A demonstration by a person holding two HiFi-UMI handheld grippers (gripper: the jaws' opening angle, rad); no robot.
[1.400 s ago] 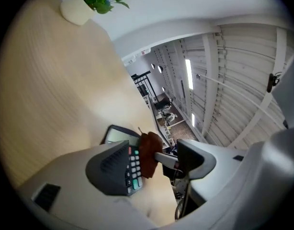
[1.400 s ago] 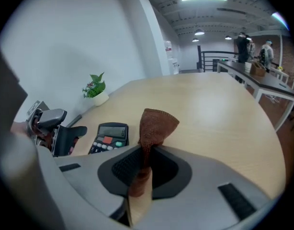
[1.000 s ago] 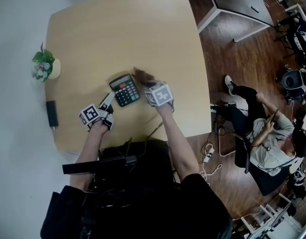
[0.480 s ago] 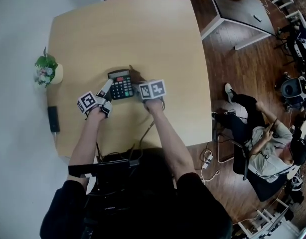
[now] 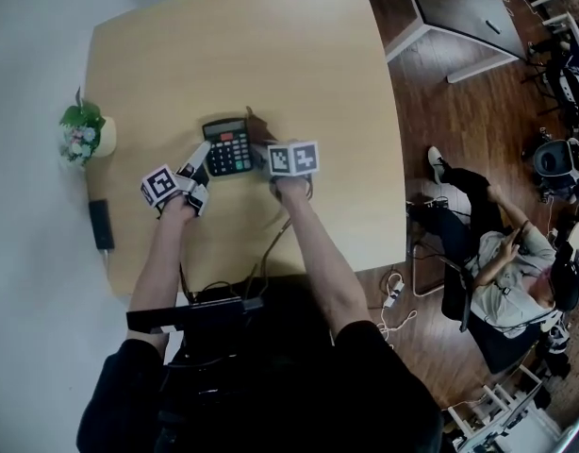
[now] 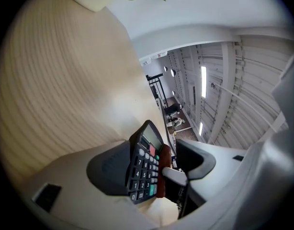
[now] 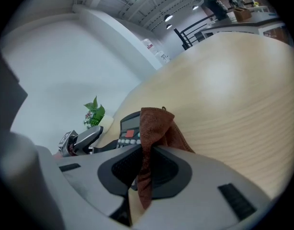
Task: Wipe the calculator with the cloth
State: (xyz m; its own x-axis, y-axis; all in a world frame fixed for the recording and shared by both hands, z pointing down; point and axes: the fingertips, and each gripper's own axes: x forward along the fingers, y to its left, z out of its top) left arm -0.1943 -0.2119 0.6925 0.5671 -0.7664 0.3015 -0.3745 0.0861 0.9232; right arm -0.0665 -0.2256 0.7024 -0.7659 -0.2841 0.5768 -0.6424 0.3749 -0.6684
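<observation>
Calculator, one, between parted fingers of left gripper; right gripper fingers clamp one cloth

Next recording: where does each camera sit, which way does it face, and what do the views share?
Head view: on the person's head, steeply down at the table; both arms, left claw and right claw flank the calculator.
Left gripper view: on the left claw, along its parted jaws across the table; calculator and cloth seen between them.
Right gripper view: on the right claw, jaws shut on the cloth, facing the plant.
Shared: all show the calculator.
</observation>
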